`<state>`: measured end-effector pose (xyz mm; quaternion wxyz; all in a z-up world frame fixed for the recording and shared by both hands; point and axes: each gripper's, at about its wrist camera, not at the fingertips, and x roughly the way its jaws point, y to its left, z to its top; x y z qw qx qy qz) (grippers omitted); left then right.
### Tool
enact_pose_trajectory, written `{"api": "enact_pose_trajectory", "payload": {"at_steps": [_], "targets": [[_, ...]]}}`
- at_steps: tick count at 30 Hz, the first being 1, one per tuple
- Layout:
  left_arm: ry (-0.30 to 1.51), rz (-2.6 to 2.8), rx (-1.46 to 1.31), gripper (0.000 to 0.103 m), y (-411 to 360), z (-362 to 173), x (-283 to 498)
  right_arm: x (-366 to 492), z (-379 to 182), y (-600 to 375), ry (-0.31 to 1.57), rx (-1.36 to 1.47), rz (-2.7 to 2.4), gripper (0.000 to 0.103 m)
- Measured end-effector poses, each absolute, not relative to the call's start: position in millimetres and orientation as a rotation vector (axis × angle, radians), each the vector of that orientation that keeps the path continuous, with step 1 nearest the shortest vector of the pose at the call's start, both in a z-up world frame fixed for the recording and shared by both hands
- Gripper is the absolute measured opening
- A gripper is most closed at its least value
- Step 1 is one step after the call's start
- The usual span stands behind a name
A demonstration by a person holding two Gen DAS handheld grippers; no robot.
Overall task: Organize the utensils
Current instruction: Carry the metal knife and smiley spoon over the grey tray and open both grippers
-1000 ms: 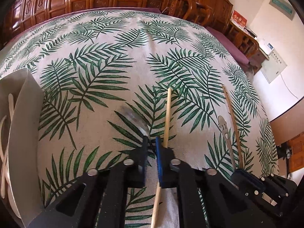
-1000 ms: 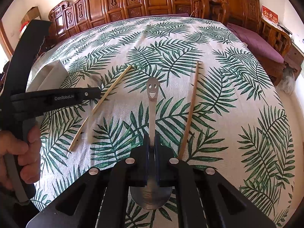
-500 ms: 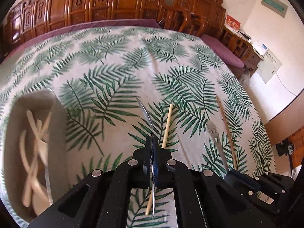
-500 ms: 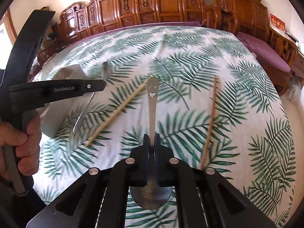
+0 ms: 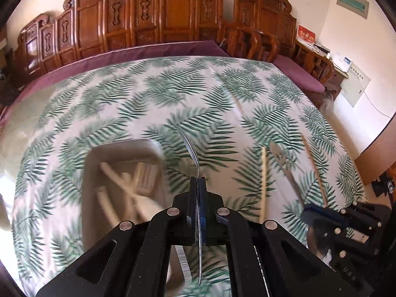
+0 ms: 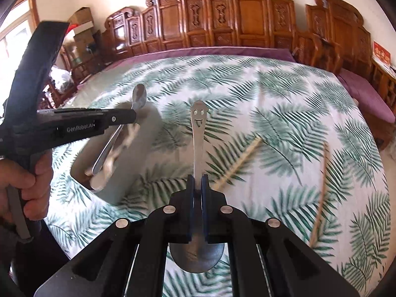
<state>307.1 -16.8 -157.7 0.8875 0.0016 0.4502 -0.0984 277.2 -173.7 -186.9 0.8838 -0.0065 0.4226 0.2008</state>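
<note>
My left gripper (image 5: 197,185) is shut on a metal spoon (image 5: 191,149), seen edge-on, held above the table near a grey tray (image 5: 91,173) with several pale utensils in it. In the right wrist view the left gripper (image 6: 131,118) holds that spoon (image 6: 116,133) over the tray (image 6: 133,173). My right gripper (image 6: 197,180) is shut on a metal smiley-handled spoon (image 6: 198,128), lifted off the cloth; it also shows in the left wrist view (image 5: 281,158). Two wooden chopsticks (image 6: 237,163) (image 6: 320,195) lie on the cloth.
The table has a palm-leaf cloth (image 5: 173,94). Carved wooden benches with purple cushions (image 6: 222,49) ring the far side and right. A person's hand (image 6: 27,185) grips the left tool. The right gripper's body (image 5: 346,220) is at the lower right.
My left gripper closed on the spoon, lifted it and moved left towards the tray. My right gripper lifted its smiley spoon off the cloth and moved left too.
</note>
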Motion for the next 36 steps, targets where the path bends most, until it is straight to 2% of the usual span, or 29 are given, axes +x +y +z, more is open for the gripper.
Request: {"api": "enact_pose_trajectory", "payload": {"at_steps": [9, 19, 25, 36], "targets": [[0.953, -0.16, -0.023, 0.001, 37.5, -173.4, 310.8, 289.0, -169.8, -125.3, 0.851, -0.034, 0.487, 0.007], [1.009, -0.141, -0.066, 0.001, 64.5, -207.9, 317.6, 299.5, -166.0, -81.6, 0.847, -0.049, 0.552, 0.007], [0.977, -0.139, -0.092, 0.003, 75.9, -197.9, 312.3, 303.9, -172.5, -64.7, 0.862, -0.052, 0.57, 0.007], [0.859, -0.04, -0.089, 0.023, 120.8, -161.8, 300.0, 317.4, -185.1, -27.4, 0.887, 0.006, 0.618, 0.007]]}}
